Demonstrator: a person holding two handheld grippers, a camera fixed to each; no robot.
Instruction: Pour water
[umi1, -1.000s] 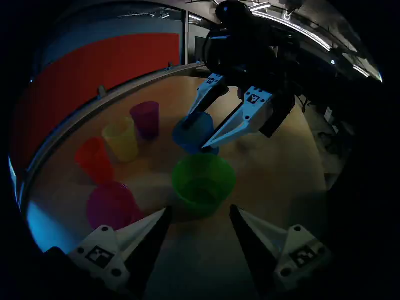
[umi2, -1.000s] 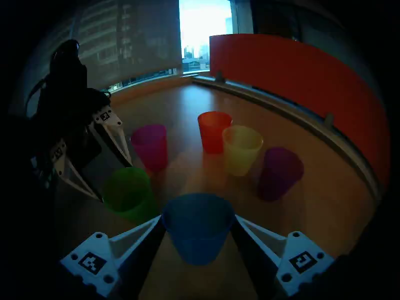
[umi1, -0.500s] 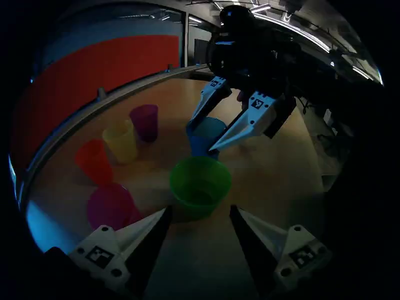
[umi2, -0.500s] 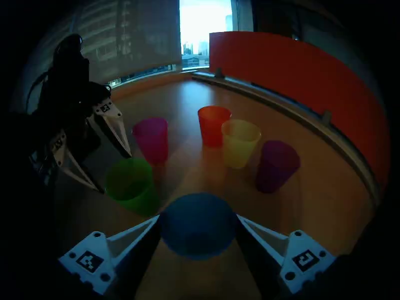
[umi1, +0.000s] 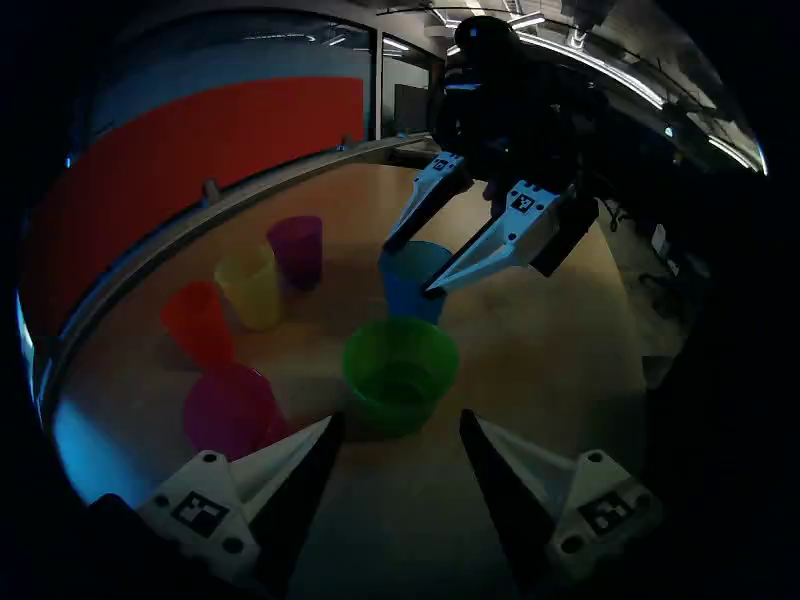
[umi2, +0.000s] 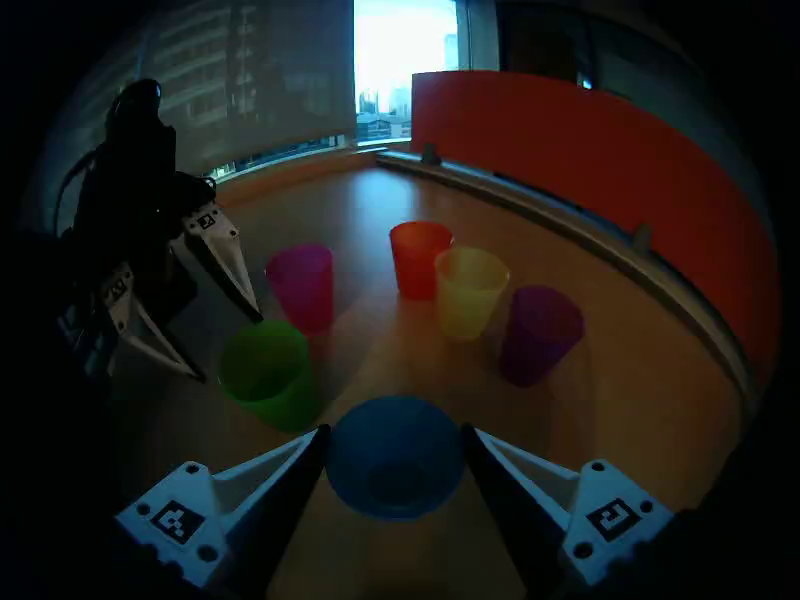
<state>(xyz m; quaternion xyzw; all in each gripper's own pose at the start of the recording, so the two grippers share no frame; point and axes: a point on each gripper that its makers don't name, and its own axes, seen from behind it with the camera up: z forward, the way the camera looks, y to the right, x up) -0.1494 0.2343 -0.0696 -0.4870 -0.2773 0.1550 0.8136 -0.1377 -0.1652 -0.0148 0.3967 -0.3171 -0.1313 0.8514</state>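
Gripping the blue cup (umi2: 395, 470) between both fingers, the right gripper (umi2: 392, 432) has brought it closer to the green cup (umi1: 400, 365) over the last second. It is now held just beyond the green cup. The left gripper (umi1: 400, 417) waits unclenched just short of the green cup, touching nothing. Pouring looks near, though I cannot tell whether the blue cup holds water.
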